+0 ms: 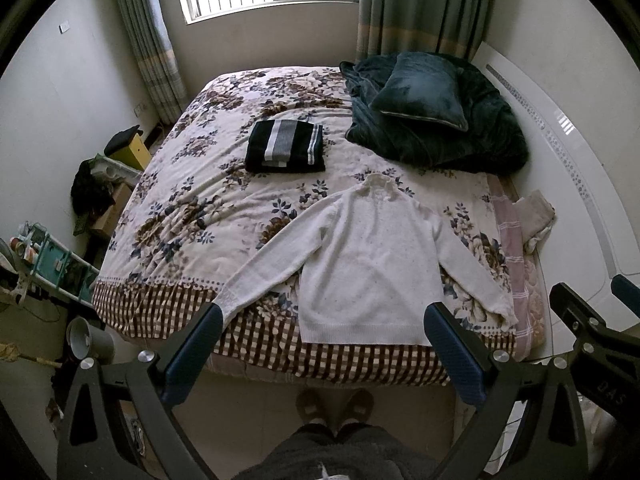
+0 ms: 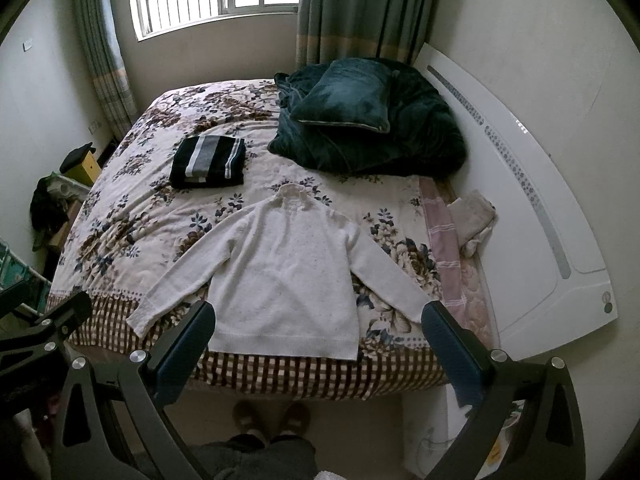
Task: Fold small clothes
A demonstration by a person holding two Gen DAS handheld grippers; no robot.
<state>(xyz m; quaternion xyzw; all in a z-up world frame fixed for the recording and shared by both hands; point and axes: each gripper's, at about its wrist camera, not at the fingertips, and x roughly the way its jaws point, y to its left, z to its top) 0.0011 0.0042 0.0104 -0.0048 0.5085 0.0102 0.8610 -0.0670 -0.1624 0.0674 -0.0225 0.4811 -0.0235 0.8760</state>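
Note:
A white sweater [image 1: 368, 264] lies flat on the floral bedspread [image 1: 208, 184], sleeves spread, hem at the near bed edge; it also shows in the right wrist view [image 2: 280, 276]. A folded black garment with grey and white stripes [image 1: 285, 146] lies beyond it, also seen in the right wrist view [image 2: 209, 162]. My left gripper [image 1: 324, 344] is open and empty, held above the near bed edge in front of the sweater hem. My right gripper [image 2: 316, 340] is open and empty, at the same height. The right gripper's body shows at the left wrist view's right edge [image 1: 592, 332].
A dark green blanket and pillow [image 1: 432, 112] lie at the far right of the bed. A beige cloth [image 1: 538, 216] lies by the white headboard [image 1: 576, 184]. Boxes and clutter [image 1: 96, 196] stand left of the bed. The person's slippered feet [image 1: 334, 404] stand at the bed's foot.

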